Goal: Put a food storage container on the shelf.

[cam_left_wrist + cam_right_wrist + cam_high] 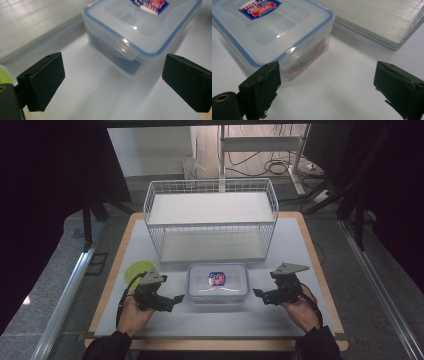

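While the clear lidded container (218, 283) lies flat on the white surface (295, 245), a wire shelf rack (210, 218) stands just behind it and a green disc (135, 269) lies to its left. The left gripper (174, 298) and right gripper (258, 293) flank the container, jaws wide, holding and touching nothing. The container's long axis runs from one gripper to the other, label up.
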A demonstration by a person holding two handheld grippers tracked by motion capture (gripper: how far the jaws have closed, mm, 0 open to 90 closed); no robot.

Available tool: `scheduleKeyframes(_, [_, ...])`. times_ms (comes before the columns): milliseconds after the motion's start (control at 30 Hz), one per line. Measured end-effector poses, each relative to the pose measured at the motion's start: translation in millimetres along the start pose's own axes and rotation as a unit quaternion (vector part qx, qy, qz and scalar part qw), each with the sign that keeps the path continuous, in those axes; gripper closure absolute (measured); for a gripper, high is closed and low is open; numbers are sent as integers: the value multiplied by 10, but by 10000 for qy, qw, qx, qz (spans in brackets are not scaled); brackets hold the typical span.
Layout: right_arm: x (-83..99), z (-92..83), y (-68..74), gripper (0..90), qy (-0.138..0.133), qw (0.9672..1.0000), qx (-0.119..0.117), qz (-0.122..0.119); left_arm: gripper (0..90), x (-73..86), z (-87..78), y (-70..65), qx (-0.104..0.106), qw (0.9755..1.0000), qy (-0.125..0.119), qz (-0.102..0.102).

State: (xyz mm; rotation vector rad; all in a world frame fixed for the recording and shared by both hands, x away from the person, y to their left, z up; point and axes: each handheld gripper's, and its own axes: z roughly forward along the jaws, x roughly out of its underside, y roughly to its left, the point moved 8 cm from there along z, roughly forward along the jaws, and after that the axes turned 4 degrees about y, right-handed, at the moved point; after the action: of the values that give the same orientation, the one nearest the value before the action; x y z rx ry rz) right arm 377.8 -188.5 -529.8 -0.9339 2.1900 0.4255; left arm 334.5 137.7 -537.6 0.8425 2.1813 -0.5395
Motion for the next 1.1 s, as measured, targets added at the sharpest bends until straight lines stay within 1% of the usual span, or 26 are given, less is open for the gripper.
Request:
scheduleKeyframes(33, [-13,-3,6,84,-1,10000,-29,-6,42,-26,0,2,75,10000,18,-21])
scheduleKeyframes(133, [-73,-3,49,84,-17,9999,-113,-3,34,-90,26,7,117,9999,86,-14])
scheduleKeyframes(167, [-94,2,65,81,-19,9999,-111,-18,27,-106,51,10,188,9997,154,-37])
scheduleKeyframes(233, [-132,23,104,42,51,9999,-110,-76,19,-133,96,9,314,9993,180,-112])
scheduleKeyframes(267, [-146,38,126,14,99,9998,-159,-112,18,-147,127,6,394,9989,199,-164])
scheduleKeyframes(300, [-165,53,145,12,103,9997,-183,-99,17,-159,159,9,443,9986,227,-202])
scheduleKeyframes(333, [-183,69,162,11,113,9997,-207,-54,15,-174,200,10,536,9979,254,-264])
scheduleKeyframes(400, [-192,123,198,5,253,9991,-327,-26,10,-194,253,0,769,9961,260,-340])
scheduleKeyframes(467, [-194,168,228,5,343,9983,-479,4,10,-218,313,-4,873,9951,267,-386])
scheduleKeyframes(533, [-195,222,260,18,458,9969,-634,29,9,-232,381,-15,962,9939,332,-433])
scheduleKeyframes(567, [-192,248,276,19,534,9960,-710,52,9,-239,424,-22,1009,9931,366,-463])
scheduleKeyframes(600, [-201,280,298,28,555,9948,-848,106,9,-240,450,-25,1034,9927,403,-474])
scheduleKeyframes(633, [-205,295,306,31,580,9940,-923,132,10,-240,484,-32,1065,9920,452,-495])
scheduleKeyframes(733, [-233,365,326,43,655,9902,-1187,342,7,-230,579,-60,1131,9903,617,-524])
scheduleKeyframes(767, [-242,390,325,43,667,9891,-1248,407,0,-233,595,-57,1188,9890,623,-617])
scheduleKeyframes(833, [-253,442,314,36,710,9876,-1315,480,0,-228,615,-42,1316,9867,641,-705])
scheduleKeyframes(900, [-261,498,306,30,762,9834,-1493,695,0,-224,631,-45,1432,9842,654,-812])
scheduleKeyframes(933, [-263,515,296,27,766,9825,-1529,743,0,-215,646,-56,1542,9822,687,-827])
scheduleKeyframes(967, [-267,531,287,38,767,9809,-1592,817,0,-213,660,-62,1577,9807,697,-924])
scheduleKeyframes(1000, [-262,545,286,47,818,9769,-1733,946,0,-216,662,-63,1580,9804,690,-956])
scheduleKeyframes(1033, [-259,549,281,53,828,9760,-1754,987,0,-216,659,-64,1579,9807,694,-926])
scheduleKeyframes(1100, [-254,530,282,85,856,9753,-1754,1033,1,-215,641,-78,1517,9819,733,-870])
